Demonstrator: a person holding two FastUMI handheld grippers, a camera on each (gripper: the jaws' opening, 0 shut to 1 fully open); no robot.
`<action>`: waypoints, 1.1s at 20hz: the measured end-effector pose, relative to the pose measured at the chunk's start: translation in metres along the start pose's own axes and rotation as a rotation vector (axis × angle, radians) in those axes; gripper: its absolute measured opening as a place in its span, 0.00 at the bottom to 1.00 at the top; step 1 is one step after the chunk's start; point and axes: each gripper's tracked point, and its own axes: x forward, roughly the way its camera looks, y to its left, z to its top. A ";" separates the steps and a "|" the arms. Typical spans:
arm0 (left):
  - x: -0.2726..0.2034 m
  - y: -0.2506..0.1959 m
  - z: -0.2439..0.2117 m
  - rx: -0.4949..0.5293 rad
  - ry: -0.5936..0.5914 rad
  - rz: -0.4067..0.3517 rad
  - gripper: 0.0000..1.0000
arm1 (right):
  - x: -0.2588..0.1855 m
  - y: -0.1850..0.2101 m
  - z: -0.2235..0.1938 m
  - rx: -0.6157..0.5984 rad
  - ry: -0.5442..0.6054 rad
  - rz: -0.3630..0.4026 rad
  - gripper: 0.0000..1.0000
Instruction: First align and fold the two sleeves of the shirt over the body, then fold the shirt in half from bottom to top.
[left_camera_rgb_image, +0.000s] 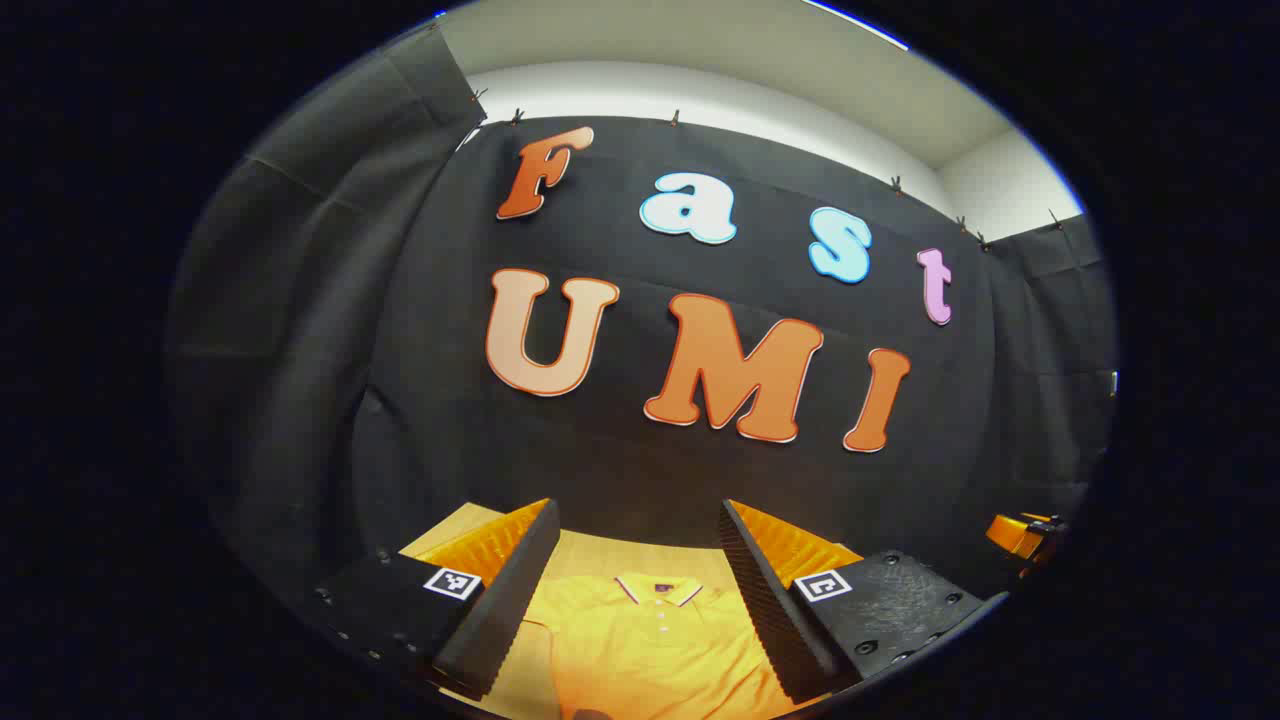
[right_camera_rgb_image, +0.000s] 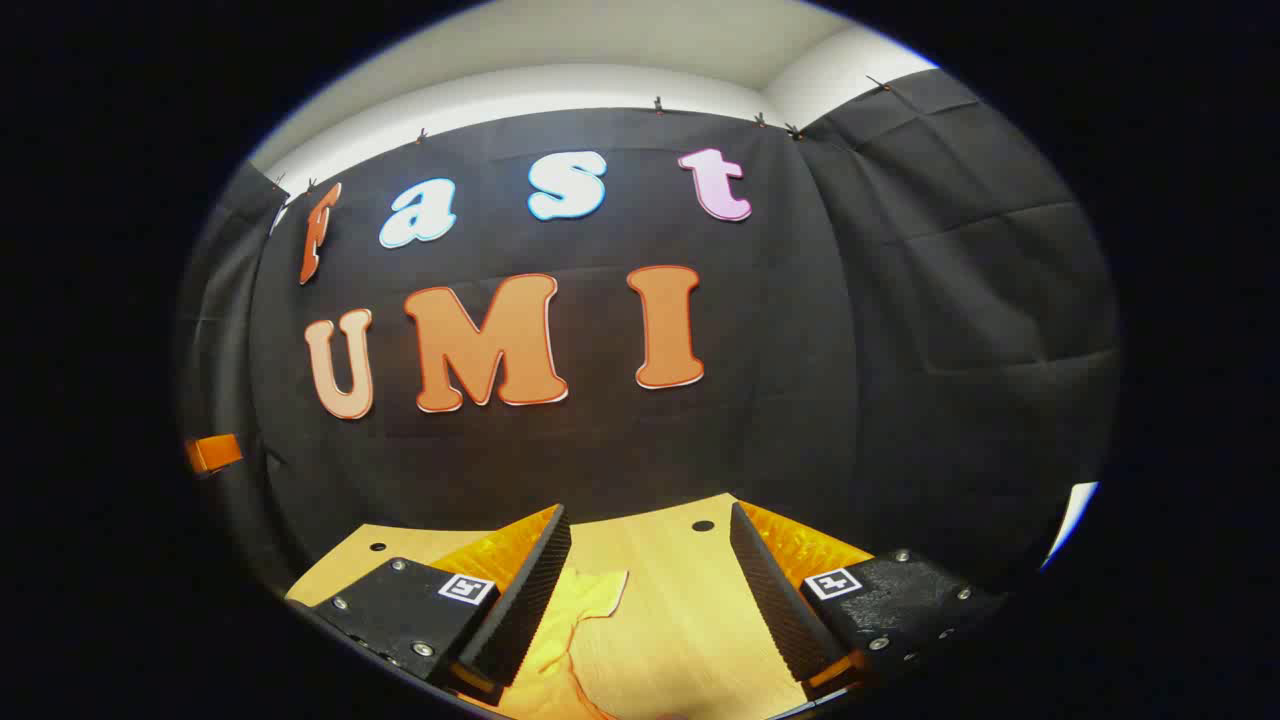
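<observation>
The yellow collared polo shirt (left_camera_rgb_image: 655, 640) lies flat on the pale wooden tabletop (right_camera_rgb_image: 680, 600) for sleeve folding; left gripper (left_camera_rgb_image: 640, 590) and right gripper (right_camera_rgb_image: 650, 590) hover wide open, empty, ready to pinch.

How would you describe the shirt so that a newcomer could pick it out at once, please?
Start at the wooden table in front of the black cloth wall. The shirt lies flat on it, collar toward the wall. It is yellow, brighter than the pale wood, with a striped collar and a short button placket; the left gripper hangs open above it.
</observation>
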 end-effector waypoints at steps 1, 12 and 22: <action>0.006 0.009 -0.001 0.011 0.013 0.016 0.98 | 0.004 0.003 0.003 0.004 0.001 -0.003 0.97; 0.086 0.031 0.017 0.007 0.016 0.136 0.98 | 0.127 0.009 0.012 0.015 0.056 0.100 0.97; 0.132 0.010 -0.009 0.105 0.067 0.154 0.98 | 0.199 0.017 -0.036 -0.007 0.254 0.131 0.97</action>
